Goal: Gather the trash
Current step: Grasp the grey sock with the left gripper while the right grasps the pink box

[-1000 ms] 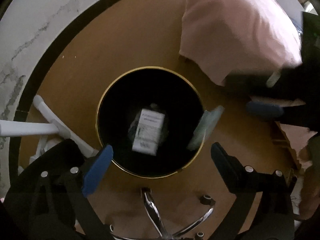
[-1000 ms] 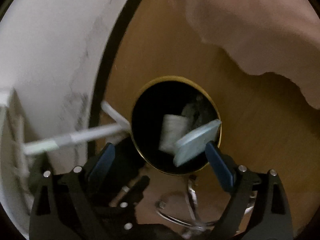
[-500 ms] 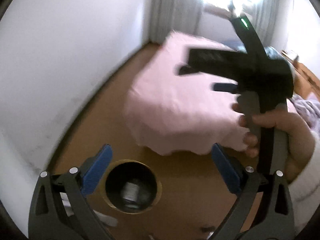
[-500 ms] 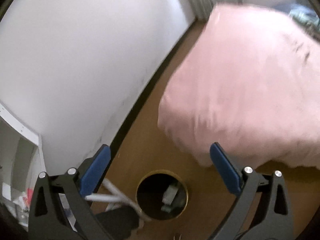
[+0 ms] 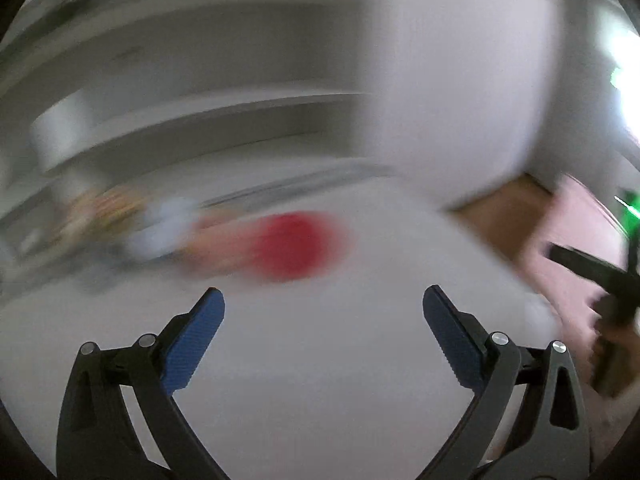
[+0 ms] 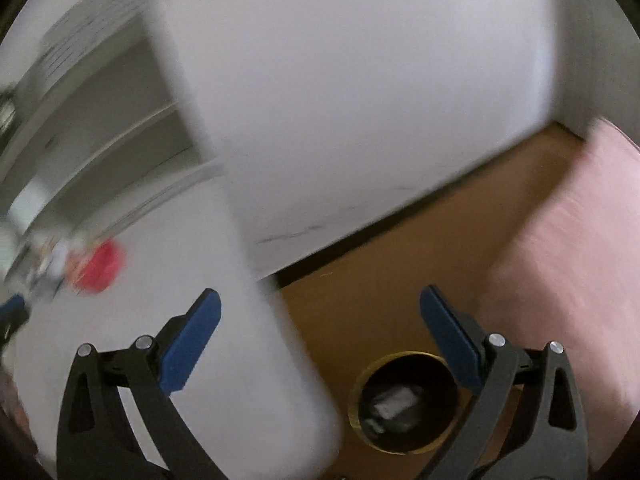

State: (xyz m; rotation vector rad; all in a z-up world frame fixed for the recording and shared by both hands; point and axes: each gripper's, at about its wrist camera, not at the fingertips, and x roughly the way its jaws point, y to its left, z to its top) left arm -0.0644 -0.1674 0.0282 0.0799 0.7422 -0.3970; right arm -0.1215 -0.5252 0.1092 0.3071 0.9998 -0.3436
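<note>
Two grippers are showing, one in each of my hands, and both are standing wide with nothing between their blue pads. My left gripper (image 5: 323, 308) is hanging over a white desk top (image 5: 320, 360), whose surface is filling the near half of the left wrist view. A blurred red round object (image 5: 294, 246) is lying on the far part of that desk, and just to its left a smear of mixed clutter (image 5: 120, 220) is sitting, too blurred to identify. Grey-white shelves (image 5: 200, 80) are rising behind the clutter. At the far right edge of that view my right hand's gripper is appearing only as a dark shape. My right gripper (image 6: 320, 312) is pointing steeply down, straddling the desk's right edge and the brown wooden floor (image 6: 400, 272). The round black bin with a gold rim (image 6: 404, 402) is standing on the floor near my right finger (image 6: 448, 336), just right of the desk, and pale crumpled trash (image 6: 394, 404) is lying inside it. A pink bed cover (image 6: 560, 260) is filling the right side, and a white wall (image 6: 360, 100) is rising beyond the floor.
</note>
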